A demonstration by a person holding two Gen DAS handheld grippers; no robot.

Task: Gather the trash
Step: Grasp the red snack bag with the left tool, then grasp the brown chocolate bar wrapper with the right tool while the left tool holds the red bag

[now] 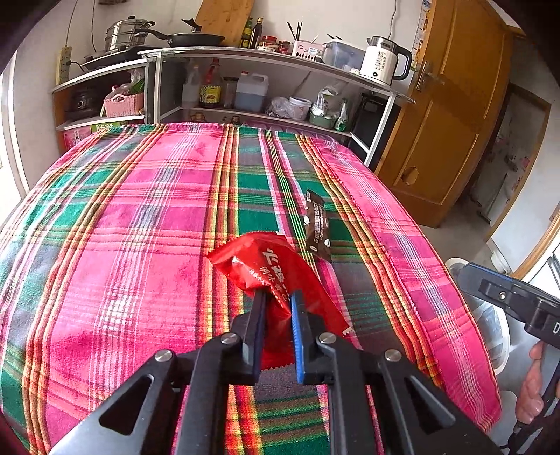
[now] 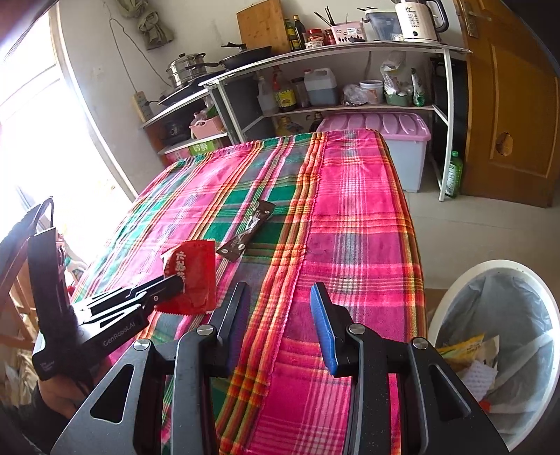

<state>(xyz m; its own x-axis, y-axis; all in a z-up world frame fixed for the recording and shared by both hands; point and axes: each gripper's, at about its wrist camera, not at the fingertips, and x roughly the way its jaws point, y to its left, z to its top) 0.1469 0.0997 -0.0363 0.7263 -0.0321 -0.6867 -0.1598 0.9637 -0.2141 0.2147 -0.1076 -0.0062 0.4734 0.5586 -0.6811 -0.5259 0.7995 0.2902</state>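
My left gripper (image 1: 278,297) is shut on a red snack wrapper (image 1: 266,266) and holds it just above the plaid tablecloth (image 1: 122,227). The right wrist view shows the same gripper (image 2: 175,285) and the red wrapper (image 2: 194,276) at the left. A dark brown wrapper (image 1: 316,225) lies flat on the cloth just beyond; it also shows in the right wrist view (image 2: 248,232). My right gripper (image 2: 280,294) is open and empty over the near right part of the table (image 2: 350,217). A white bin (image 2: 451,283) with a clear liner stands on the floor at the right, holding trash.
Shelves (image 2: 350,52) with bottles, pots and a kettle (image 2: 418,19) stand behind the table. A pink-lidded storage box (image 2: 378,126) sits at the far end. A wooden door (image 2: 507,105) is at the right. The bin (image 1: 490,325) shows beside the table's right edge.
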